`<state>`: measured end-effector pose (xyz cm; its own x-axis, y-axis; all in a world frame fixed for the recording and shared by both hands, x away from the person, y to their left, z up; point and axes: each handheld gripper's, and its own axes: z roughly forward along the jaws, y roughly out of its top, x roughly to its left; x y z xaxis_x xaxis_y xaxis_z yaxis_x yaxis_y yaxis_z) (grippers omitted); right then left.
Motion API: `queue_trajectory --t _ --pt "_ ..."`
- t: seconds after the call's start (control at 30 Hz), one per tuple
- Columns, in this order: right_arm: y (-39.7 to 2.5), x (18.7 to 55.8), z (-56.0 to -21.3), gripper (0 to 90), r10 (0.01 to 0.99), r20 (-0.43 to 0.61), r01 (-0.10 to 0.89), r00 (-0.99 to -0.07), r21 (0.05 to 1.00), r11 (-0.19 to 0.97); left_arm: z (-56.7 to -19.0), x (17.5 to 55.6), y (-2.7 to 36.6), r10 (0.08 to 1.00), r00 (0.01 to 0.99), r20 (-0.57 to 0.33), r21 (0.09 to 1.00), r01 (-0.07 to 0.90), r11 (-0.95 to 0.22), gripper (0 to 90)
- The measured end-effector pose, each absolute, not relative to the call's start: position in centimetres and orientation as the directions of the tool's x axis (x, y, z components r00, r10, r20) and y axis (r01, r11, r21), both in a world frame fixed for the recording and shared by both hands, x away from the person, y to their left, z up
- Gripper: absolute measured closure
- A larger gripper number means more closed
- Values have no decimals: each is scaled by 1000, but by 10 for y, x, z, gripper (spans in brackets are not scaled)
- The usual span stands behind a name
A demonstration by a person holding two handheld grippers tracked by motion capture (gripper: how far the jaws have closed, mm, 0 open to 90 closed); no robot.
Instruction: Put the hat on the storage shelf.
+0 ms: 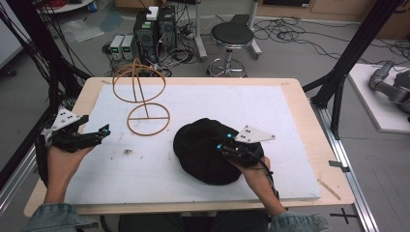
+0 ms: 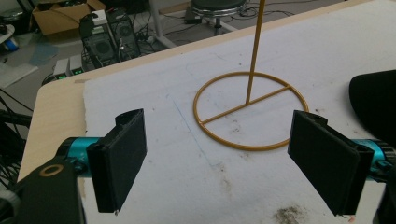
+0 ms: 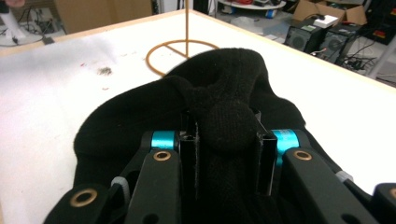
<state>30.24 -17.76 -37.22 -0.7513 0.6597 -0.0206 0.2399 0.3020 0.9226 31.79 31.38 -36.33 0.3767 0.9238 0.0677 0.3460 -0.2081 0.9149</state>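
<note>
In the right gripper view the right tongs [image 3: 226,154] are clamped on a bunched fold of a black knitted hat [image 3: 219,102], and the knit swells over the jaws so that their tips and inner faces are hidden. The near part of the hat is cut off at the bottom of that view. From the high view, the grey plate on these tongs covers the grip itself, and the hat [image 1: 203,150] lies as a dark mound right of centre on the white sheet [image 1: 270,111], its shape hard to read against its own blackness. The right hand [image 1: 256,176] comes in from the near edge, forearm angled up and left, with a denim cuff at the frame's bottom.

The left tongs [image 2: 219,163] stand wide apart with nothing between them, hovering above the sheet near the counter's [image 1: 309,125] left edge. Between the jaws, farther off, sits the ring base of a yellow wire stand [image 2: 250,109]; its upright rod is cut off by the top of the left gripper view. The left hand [image 1: 65,157] holds its tongs [image 1: 99,131] pointing right, toward the stand [image 1: 145,104], which stands apart from the hat.
</note>
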Motion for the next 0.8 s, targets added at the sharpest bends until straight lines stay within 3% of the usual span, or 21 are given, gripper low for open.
queue_trajectory --t 0.47,0.8 --pt "-195 310 -338 722 709 -30 188 -704 956 227 -363 318 314 924 376 64 917 344 -203 199" --pt "-199 320 -295 723 724 -60 100 -687 979 176 -362 318 315 925 375 60 918 342 -198 199"
